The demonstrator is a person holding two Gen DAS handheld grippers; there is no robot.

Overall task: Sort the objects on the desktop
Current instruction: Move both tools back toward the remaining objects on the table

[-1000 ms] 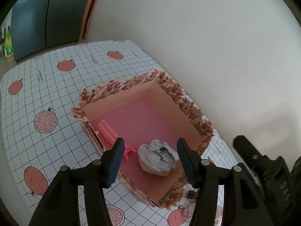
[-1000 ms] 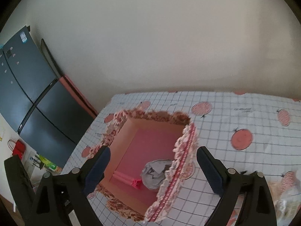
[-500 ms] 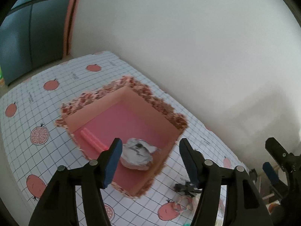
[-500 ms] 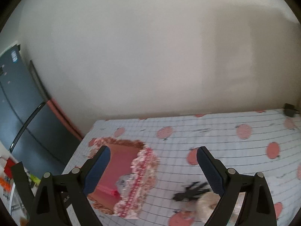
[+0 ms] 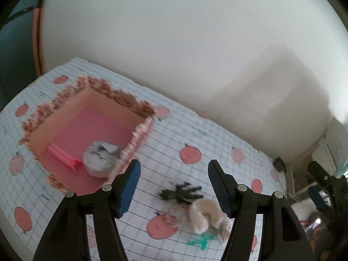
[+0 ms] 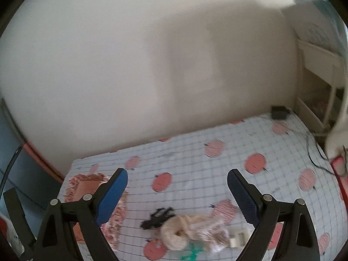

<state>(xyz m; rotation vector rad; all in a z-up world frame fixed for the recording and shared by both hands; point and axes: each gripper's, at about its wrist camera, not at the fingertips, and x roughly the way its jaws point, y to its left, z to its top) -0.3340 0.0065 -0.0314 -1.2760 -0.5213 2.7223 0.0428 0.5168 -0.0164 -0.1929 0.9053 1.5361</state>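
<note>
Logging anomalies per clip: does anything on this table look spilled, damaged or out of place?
Nothing spilled or damaged. A loose heap remains unsorted on the tablecloth: black spidery item, beige fluffy ring, green piece. The box already holds a crumpled paper ball and pink item.

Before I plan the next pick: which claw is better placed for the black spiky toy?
Probably the left claw: the black spiky toy lies almost directly between its open fingers. In the right claw view it sits lower, toward one finger.
</note>
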